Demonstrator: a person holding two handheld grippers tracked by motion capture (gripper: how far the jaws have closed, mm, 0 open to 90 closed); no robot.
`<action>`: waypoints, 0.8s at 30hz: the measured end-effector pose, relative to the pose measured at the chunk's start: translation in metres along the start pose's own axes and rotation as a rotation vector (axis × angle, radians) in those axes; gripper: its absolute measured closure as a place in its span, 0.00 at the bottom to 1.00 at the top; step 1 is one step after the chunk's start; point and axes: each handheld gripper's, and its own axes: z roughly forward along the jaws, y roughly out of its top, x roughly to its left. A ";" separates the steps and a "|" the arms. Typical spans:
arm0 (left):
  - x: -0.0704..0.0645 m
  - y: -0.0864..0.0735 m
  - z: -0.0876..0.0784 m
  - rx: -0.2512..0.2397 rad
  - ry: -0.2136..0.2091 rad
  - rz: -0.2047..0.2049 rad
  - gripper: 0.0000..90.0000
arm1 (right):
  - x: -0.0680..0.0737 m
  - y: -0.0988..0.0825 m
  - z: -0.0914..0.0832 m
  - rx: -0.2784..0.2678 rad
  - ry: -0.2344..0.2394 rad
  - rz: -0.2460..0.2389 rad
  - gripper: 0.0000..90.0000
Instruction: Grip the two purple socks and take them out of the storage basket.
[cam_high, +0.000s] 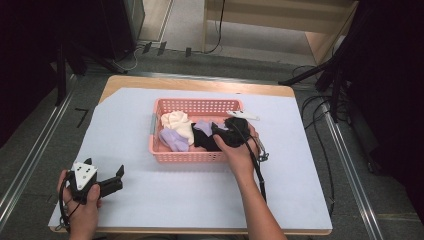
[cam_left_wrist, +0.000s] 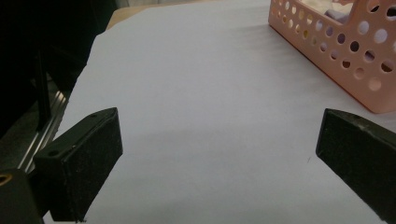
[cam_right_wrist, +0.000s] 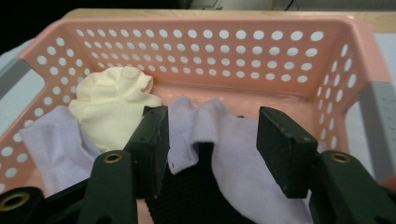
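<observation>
White sheet on wooden table, possibly concrete floor

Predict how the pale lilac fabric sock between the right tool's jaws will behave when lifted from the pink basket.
The pale lilac fabric sock lies crumpled and folded, so it will probably hang limp. It looks thin, so likely light. It overlaps a black knitted sock, which might drag along.

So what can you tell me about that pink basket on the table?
The pink basket is a rectangular plastic tub, its walls punched with rows of round holes, with a grey handle piece on each short end. It stands upright on the white sheet covering the table. Inside lie cream, lilac and black cloth pieces, socks by the look. The right gripper reaches in over the lilac cloth, jaws apart.
</observation>
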 end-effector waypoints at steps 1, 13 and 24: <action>0.000 0.000 0.000 0.000 0.000 0.000 0.01 | 0.000 0.000 0.000 0.000 0.000 0.000 0.50; -0.003 0.001 0.002 0.030 0.002 0.032 0.01 | 0.008 0.001 0.037 0.220 -0.081 0.021 0.65; -0.008 0.003 0.007 0.070 0.014 0.081 0.01 | -0.001 0.003 0.012 0.040 -0.058 0.018 0.97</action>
